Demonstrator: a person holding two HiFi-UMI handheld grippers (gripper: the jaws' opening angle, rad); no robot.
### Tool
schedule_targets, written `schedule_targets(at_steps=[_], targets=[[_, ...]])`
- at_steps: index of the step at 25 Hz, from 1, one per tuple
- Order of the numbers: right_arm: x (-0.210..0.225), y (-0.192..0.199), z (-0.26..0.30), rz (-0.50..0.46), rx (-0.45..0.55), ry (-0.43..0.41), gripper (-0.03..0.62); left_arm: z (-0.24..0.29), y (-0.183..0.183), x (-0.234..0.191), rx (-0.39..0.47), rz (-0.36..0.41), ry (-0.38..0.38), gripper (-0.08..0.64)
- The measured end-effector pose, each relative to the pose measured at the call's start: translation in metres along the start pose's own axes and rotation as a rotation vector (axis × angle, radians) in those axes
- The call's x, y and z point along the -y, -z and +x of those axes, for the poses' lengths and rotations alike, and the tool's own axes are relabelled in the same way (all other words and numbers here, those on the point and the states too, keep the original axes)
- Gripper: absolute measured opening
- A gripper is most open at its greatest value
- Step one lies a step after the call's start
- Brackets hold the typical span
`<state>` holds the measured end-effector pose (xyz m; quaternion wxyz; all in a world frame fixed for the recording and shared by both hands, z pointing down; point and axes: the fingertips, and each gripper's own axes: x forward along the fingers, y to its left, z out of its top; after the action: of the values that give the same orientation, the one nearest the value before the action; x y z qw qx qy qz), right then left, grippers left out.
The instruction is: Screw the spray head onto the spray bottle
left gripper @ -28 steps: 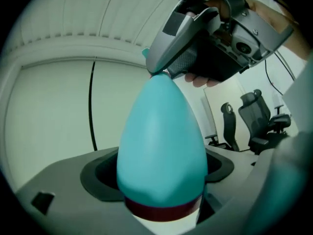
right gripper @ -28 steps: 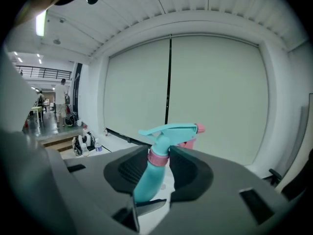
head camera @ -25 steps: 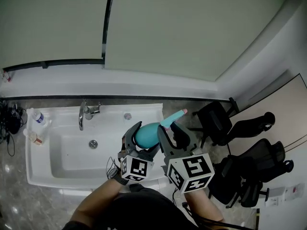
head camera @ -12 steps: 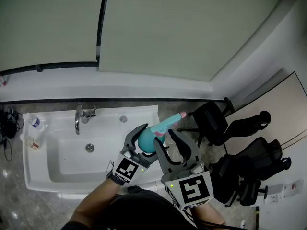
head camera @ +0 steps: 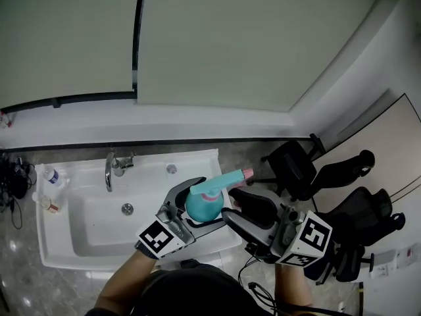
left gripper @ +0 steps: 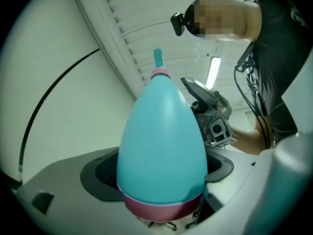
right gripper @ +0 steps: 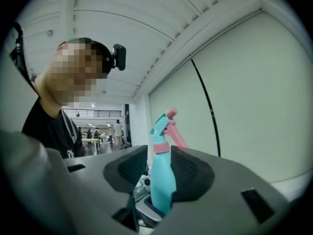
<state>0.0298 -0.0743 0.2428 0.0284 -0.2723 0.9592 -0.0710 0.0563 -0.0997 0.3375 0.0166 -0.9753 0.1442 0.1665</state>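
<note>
A teal egg-shaped spray bottle (head camera: 202, 204) with a pink base band is clamped in my left gripper (head camera: 202, 206), whose pads press both its flanks (left gripper: 161, 146). The teal spray head (head camera: 227, 180) with a pink nozzle sits on the bottle's neck and points up and to the right. My right gripper (head camera: 230, 210) comes in from the right and points at the bottle. In the right gripper view, the neck (right gripper: 164, 180) stands between the pads of the right gripper (right gripper: 159, 180), with a gap showing beside the left pad. The pink collar (right gripper: 161, 148) sits just above the pads.
Below the grippers lies a white sink (head camera: 92, 222) with a chrome faucet (head camera: 110, 170). Two small bottles (head camera: 51, 176) stand on its left rim. Black office chairs (head camera: 342, 209) crowd the floor to the right. A pale wall rises behind.
Both grippers have risen. The bottle has tipped further, so its spray head points more to the right. My right gripper has swung out to the right and now faces the bottle from the side.
</note>
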Motion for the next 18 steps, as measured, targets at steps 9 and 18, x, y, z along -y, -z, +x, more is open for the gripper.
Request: schedule_targets(at_steps=[9, 18], targets=[[-0.004, 0.011, 0.004, -0.002, -0.014, -0.109, 0.140, -0.007, -0.011, 0.011, 0.010, -0.053, 0.090, 0.448], [-0.016, -0.005, -0.001, -0.118, 0.009, -0.300, 0.174, -0.010, -0.021, 0.034, 0.026, -0.124, 0.228, 0.448]])
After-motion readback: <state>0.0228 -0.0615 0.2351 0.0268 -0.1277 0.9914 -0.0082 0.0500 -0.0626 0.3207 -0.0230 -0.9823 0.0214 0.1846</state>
